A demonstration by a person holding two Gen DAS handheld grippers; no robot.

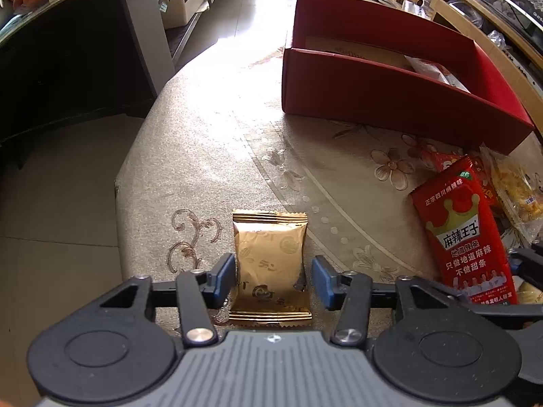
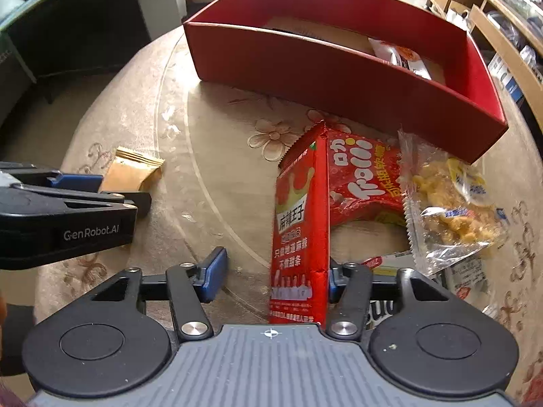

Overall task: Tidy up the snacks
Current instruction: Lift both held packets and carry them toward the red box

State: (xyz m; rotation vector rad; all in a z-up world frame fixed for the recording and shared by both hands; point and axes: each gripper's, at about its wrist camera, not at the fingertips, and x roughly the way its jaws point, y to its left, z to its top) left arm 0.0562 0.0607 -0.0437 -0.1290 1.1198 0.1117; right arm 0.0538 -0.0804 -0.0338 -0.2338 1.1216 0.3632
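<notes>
A gold snack packet [image 1: 270, 264] lies flat on the table between the fingers of my left gripper [image 1: 273, 279], which is open with small gaps on both sides. The packet also shows in the right wrist view [image 2: 130, 171], partly behind the left gripper [image 2: 68, 210]. My right gripper [image 2: 273, 274] is open around a tall red spicy-strip packet [image 2: 300, 237], which stands tilted against its right finger; the left pad [image 2: 213, 271] is well apart from it. The same red packet shows in the left wrist view [image 1: 465, 237]. A red open box [image 2: 339, 74] stands behind, with a white packet [image 2: 400, 57] inside.
A red candy bag [image 2: 363, 179] and a clear bag of yellow snacks [image 2: 451, 203] lie to the right of the red packet, with more wrappers under them. The round table has a floral cloth [image 2: 210, 156]; its left edge drops to the floor. Dark furniture stands at the left.
</notes>
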